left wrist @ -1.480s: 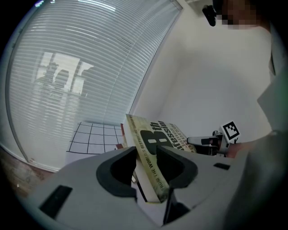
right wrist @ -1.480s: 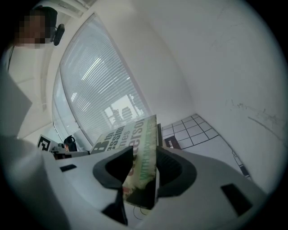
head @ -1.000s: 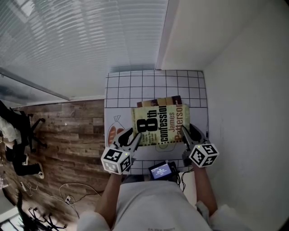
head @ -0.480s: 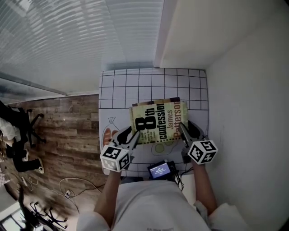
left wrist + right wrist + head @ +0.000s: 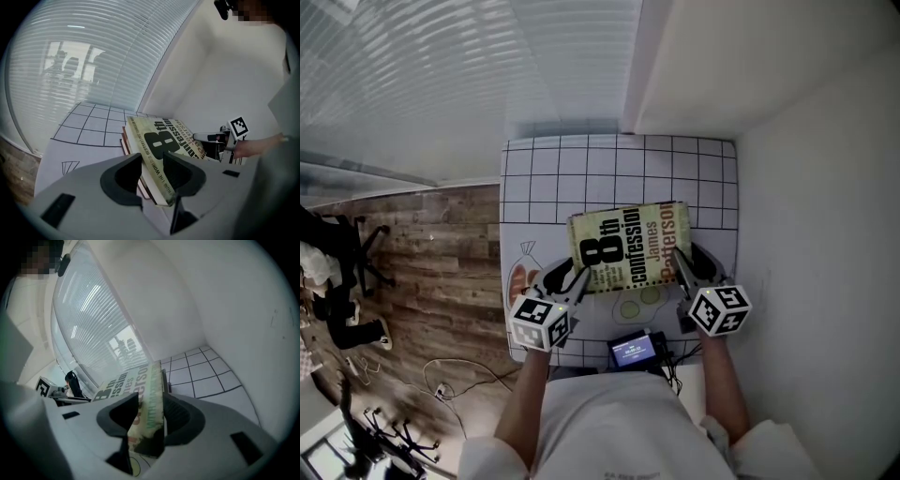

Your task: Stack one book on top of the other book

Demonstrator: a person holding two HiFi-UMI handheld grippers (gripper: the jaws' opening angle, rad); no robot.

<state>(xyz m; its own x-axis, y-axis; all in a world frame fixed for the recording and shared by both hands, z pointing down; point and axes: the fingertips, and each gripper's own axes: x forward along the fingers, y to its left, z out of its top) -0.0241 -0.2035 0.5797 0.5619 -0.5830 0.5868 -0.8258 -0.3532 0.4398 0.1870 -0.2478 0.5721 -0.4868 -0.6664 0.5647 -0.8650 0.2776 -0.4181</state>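
Near the bottom centre, our left gripper (image 5: 565, 281) and right gripper (image 5: 689, 269) each have jaws clenched on a near corner of the green book (image 5: 630, 246); we judge this the placing step, as the green book covers the dark book (image 5: 123, 139), whose edges peep out beneath; next, settle it flat, square the edges, release; beyond, the gridded tabletop (image 5: 581, 169) lies free, with the wall (image 5: 806, 216) close at right.
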